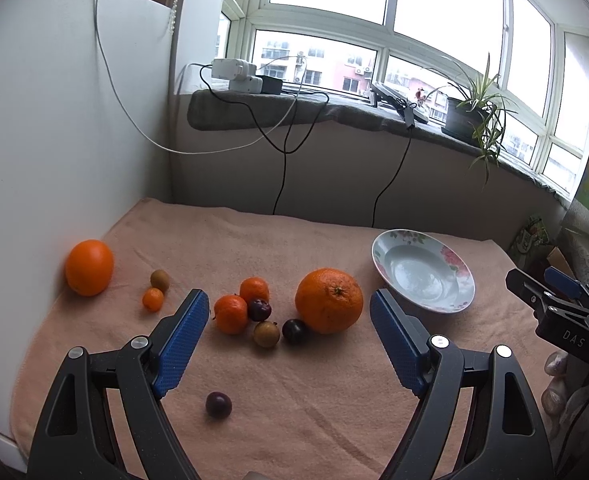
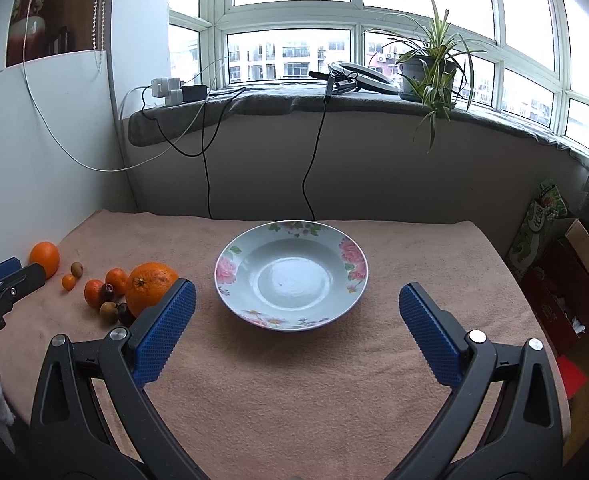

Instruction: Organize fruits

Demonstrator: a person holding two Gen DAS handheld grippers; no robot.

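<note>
Fruit lies scattered on a pink towel (image 1: 294, 248). A large orange (image 1: 329, 300) sits near a flowered plate (image 1: 422, 240), which holds nothing. Two tangerines (image 1: 231, 313), two dark plums (image 1: 293, 331) and a brown fruit (image 1: 266, 334) cluster left of the large orange. A smooth orange (image 1: 89, 267) rests by the white wall, with a kumquat (image 1: 152, 299) and another brown fruit (image 1: 160, 280) beside it. One plum (image 1: 218, 404) lies alone, close to me. My left gripper (image 1: 290, 304) hovers open above the cluster. My right gripper (image 2: 296, 300) is open before the plate (image 2: 230, 276), the large orange (image 2: 148, 288) to its left.
A white panel (image 1: 34, 160) walls the towel's left side. Behind it, a low wall carries a windowsill (image 2: 334, 100) with chargers, hanging cables and a potted plant (image 2: 430, 64). Boxes and bags (image 2: 566, 280) stand past the table's right edge.
</note>
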